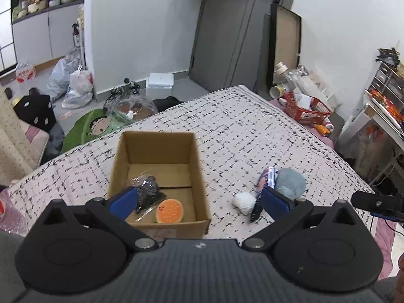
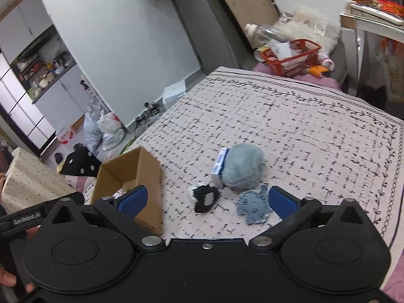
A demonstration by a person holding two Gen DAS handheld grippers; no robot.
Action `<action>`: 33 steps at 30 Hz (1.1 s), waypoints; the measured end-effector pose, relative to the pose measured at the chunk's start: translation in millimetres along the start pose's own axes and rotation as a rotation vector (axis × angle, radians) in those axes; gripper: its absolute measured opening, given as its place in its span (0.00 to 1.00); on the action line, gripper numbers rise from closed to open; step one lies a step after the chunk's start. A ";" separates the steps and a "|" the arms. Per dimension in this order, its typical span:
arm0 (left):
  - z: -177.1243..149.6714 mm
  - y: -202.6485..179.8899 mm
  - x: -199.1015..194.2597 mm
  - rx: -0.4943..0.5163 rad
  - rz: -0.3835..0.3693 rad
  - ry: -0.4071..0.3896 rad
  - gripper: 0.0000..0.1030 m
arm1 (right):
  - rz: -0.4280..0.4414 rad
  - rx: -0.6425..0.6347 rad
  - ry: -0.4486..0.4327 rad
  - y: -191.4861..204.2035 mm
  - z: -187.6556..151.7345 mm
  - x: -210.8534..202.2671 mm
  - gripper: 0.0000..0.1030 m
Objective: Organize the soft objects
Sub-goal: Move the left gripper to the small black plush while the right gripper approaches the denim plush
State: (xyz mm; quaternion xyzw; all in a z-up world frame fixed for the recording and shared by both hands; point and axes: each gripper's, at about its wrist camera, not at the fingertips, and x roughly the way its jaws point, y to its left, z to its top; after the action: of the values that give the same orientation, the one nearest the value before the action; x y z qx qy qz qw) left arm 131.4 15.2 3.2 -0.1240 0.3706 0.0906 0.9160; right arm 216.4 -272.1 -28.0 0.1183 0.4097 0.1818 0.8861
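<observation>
White walls (image 1: 141,30), grey door (image 1: 222,38), grey floor (image 1: 58,111) — cluttered, perhaps a bedroom.

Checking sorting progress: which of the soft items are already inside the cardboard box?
Two: the orange round toy and the dark bagged item in the cardboard box. The blue plush ball lies outside, on the bedspread.

Both views are evenly lit by soft, cool indoor light, with no hard glare. Shadows are faint: a dim one lies inside the cardboard box (image 1: 161,169) and under the blue plush ball (image 2: 242,168). Fisheye distortion bends the walls and the door (image 1: 227,32) toward the edges, and the corners go dark. The right wrist view shows slight motion blur across the bedspread (image 2: 315,136).
</observation>
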 end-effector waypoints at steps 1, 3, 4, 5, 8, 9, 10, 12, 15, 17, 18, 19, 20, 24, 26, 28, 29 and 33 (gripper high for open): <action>0.8 -2.8 -0.1 0.004 -0.002 -0.001 1.00 | -0.001 0.010 0.000 -4.0 0.3 -0.1 1.00; 1.8 -6.7 0.7 0.003 -0.028 0.005 1.00 | -0.002 0.025 0.008 -12.0 1.3 -0.1 1.00; 2.3 -8.6 1.2 0.000 -0.038 0.007 1.00 | -0.005 0.035 0.010 -16.1 2.2 0.7 1.00; 2.7 -11.2 1.8 -0.002 -0.035 0.007 1.00 | -0.010 0.044 0.013 -19.7 2.9 1.6 1.00; 2.3 -18.4 4.6 0.012 -0.037 0.010 1.00 | -0.017 0.074 0.014 -29.9 4.3 5.0 1.00; 2.4 -22.0 6.8 0.023 -0.051 0.019 1.00 | -0.017 0.085 0.015 -32.9 4.3 6.9 1.00; 2.7 -24.8 9.2 0.030 -0.063 0.028 1.00 | -0.017 0.096 0.018 -36.0 3.9 9.4 1.00; 2.5 -30.7 13.5 0.037 -0.077 0.038 1.00 | -0.017 0.112 0.018 -43.0 2.7 13.7 1.00; 0.8 -39.7 20.4 0.056 -0.065 0.041 1.00 | -0.025 0.152 0.021 -54.3 -1.8 23.9 1.00; -1.0 -46.0 26.2 0.073 -0.070 0.045 1.00 | -0.022 0.186 0.034 -62.1 -5.9 32.0 1.00; -1.9 -48.6 29.3 0.078 -0.073 0.048 1.00 | -0.023 0.199 0.046 -65.5 -8.1 36.0 1.00; -3.1 -51.1 32.4 0.081 -0.075 0.048 1.00 | -0.020 0.213 0.057 -68.3 -9.7 39.5 0.99; -4.6 -54.1 35.9 0.082 -0.071 0.048 1.00 | -0.013 0.224 0.064 -70.9 -11.1 42.5 0.99; -11.7 -63.0 53.7 0.075 -0.075 0.062 0.99 | -0.008 0.255 0.102 -79.7 -14.3 56.5 0.96; -15.0 -67.3 61.0 0.073 -0.085 0.069 0.99 | 0.002 0.281 0.120 -85.2 -15.4 63.6 0.94; -18.0 -72.0 68.9 0.071 -0.091 0.075 0.99 | 0.007 0.308 0.139 -91.3 -17.0 71.5 0.93; -20.2 -74.5 73.1 0.071 -0.095 0.076 0.98 | 0.005 0.319 0.147 -93.8 -18.0 75.2 0.92; -26.4 -80.3 87.8 0.073 -0.083 0.086 0.97 | 0.023 0.357 0.196 -104.0 -21.9 93.5 0.88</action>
State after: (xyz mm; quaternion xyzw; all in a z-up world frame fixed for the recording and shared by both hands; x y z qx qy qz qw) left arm 197.0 -62.6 -63.9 -0.1098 0.4071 0.0334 0.9061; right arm 278.9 -325.8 -143.1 0.2601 0.5181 0.1272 0.8048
